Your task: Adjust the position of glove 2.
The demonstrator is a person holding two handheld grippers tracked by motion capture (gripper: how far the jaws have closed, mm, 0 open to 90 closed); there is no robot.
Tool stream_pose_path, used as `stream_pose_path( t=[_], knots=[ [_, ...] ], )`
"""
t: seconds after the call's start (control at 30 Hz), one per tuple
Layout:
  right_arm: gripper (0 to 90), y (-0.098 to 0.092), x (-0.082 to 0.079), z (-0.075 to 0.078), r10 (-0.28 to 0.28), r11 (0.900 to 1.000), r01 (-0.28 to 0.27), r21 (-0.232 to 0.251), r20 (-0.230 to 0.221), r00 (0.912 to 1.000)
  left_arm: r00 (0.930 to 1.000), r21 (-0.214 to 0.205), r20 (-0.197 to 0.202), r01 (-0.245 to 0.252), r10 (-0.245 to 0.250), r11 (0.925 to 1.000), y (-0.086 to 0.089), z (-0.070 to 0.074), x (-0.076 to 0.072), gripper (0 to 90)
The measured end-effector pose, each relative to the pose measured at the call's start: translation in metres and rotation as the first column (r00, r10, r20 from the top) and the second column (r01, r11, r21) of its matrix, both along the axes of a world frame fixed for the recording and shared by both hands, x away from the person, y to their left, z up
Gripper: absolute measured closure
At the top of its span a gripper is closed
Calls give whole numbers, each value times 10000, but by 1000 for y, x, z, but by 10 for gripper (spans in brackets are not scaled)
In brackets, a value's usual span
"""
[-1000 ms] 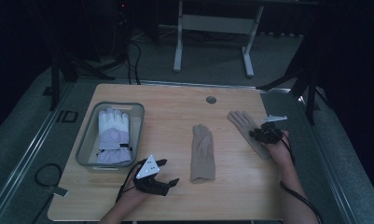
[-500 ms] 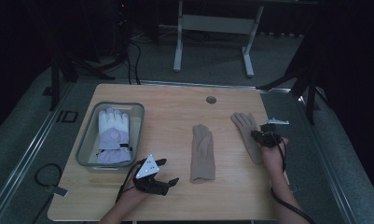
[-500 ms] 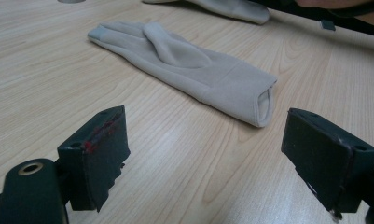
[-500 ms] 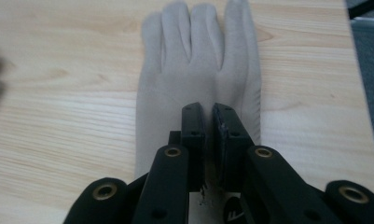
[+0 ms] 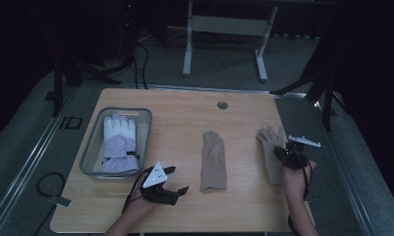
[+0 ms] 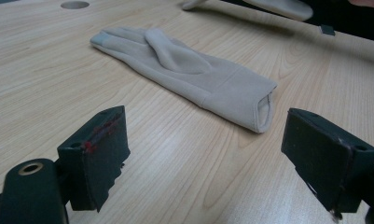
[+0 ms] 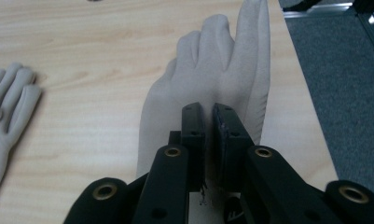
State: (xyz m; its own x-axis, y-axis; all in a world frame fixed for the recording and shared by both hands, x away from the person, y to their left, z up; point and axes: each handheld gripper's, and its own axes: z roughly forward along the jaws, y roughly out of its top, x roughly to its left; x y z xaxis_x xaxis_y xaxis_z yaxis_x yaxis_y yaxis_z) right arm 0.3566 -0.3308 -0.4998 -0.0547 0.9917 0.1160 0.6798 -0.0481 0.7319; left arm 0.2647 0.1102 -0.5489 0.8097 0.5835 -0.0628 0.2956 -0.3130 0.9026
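Gloves all over this surface [image 5: 184, 113]. The right tool [image 5: 287, 156] sits over the right beige glove [image 5: 272, 152] near the surface's right edge, jaws pinched together on the fabric around the cuff end; they've just been closing, with the glove between them. In the right gripper view the jaws are nearly touching, with a bit of cloth caught in the gap, and the glove's fingers [image 7: 231, 51] stretch away past them.

The other beige glove [image 5: 214, 160] lies flat mid-surface, fingers pointing to the far side, well apart from the first one. The left tool [image 5: 177, 184] hovers just beside its cuff at the near edge, jaws wide apart with nothing in them; the left gripper view shows bare wood between the pads [image 6: 100, 154] and the cuff opening [image 6: 264, 109] just ahead.

Off to the left a clear bin [image 5: 89, 157] holds a white and lilac glove [image 5: 119, 142].
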Motion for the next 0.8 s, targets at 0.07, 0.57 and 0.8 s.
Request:
stream_pose_path(
  t=[0.07, 0.57, 0.8],
  knots=[
    [836, 0, -8, -7, -82, 9999, 84, 132, -138, 9999, 10000, -30, 2, -1, 1, 10000, 0, 0, 0, 148],
    [694, 4, -17, -37, 900, 9953, -927, -269, -902, 9919, 10000, 45, 46, 79, -79, 10000, -2, 0, -1, 147],
    [470, -2, -24, -29, 1949, 9802, -1959, -281, -351, 9802, 9999, 64, 41, 113, -113, 9999, -2, 0, -1, 147]
  ],
)
